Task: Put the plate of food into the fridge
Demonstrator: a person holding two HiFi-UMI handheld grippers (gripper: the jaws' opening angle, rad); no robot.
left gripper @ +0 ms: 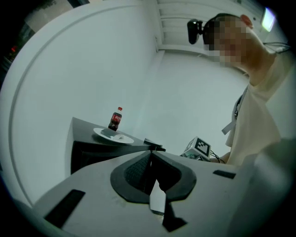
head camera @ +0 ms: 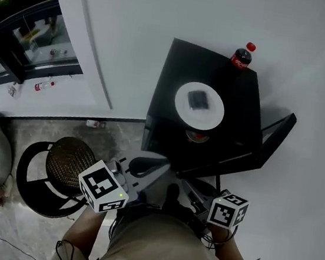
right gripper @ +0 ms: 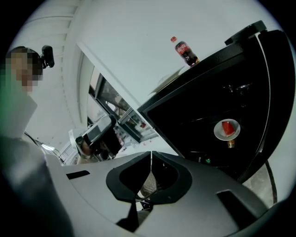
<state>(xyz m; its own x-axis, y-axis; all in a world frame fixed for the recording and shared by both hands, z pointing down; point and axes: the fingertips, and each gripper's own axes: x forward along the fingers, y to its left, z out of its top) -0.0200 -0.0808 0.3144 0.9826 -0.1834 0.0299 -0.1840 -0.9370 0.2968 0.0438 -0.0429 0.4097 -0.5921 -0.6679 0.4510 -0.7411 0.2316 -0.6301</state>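
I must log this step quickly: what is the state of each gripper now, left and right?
Left gripper: fingers closed, holding nothing.
Right gripper: fingers closed, holding nothing.

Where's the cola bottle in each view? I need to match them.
Head view: cola bottle upper right, on the black fridge, far corner.
Left gripper view: bottle left of centre, behind the white plate.
Right gripper view: bottle upper middle, atop the fridge.
Shared landmark: the black fridge.

No readable text, even on the red-labelled bottle (head camera: 242,55)
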